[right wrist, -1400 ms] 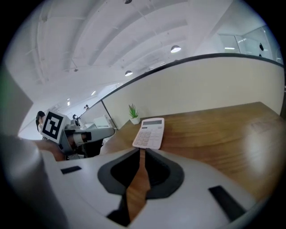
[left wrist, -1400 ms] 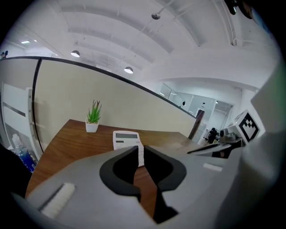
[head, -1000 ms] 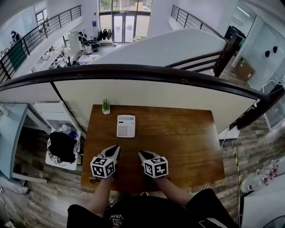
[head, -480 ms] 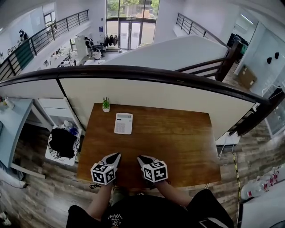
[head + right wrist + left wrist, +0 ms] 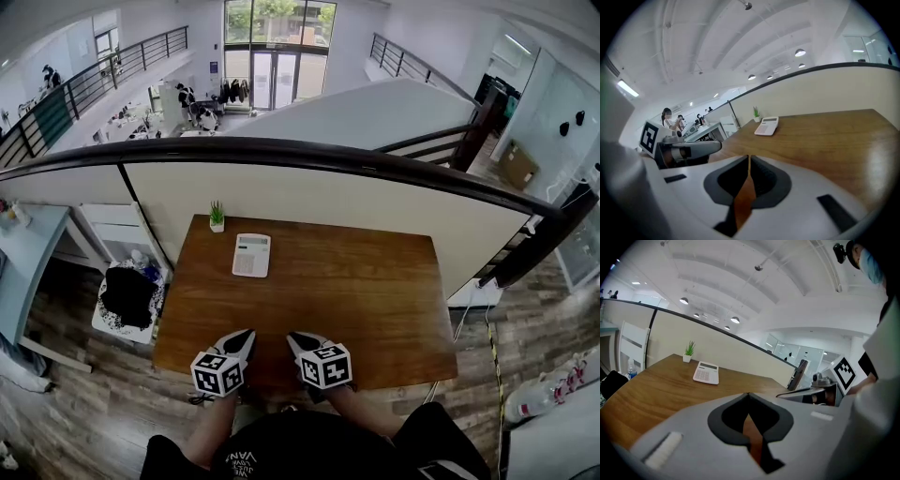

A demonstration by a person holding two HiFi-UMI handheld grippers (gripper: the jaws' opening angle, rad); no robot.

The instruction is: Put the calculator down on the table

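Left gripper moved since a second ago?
Yes. The left gripper has pulled back from the calculator, toward the near edge of the table.

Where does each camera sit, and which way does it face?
Head view: on the person's head, steeply down at the wooden table; forearms, left gripper and right gripper show at its near edge.
Left gripper view: on the left gripper, along its shut, empty jaws across the table; right gripper at right.
Right gripper view: on the right gripper, whose jaws have just been closing, nothing between them; left gripper at left.
Shared: all show the calculator near the potted plant.
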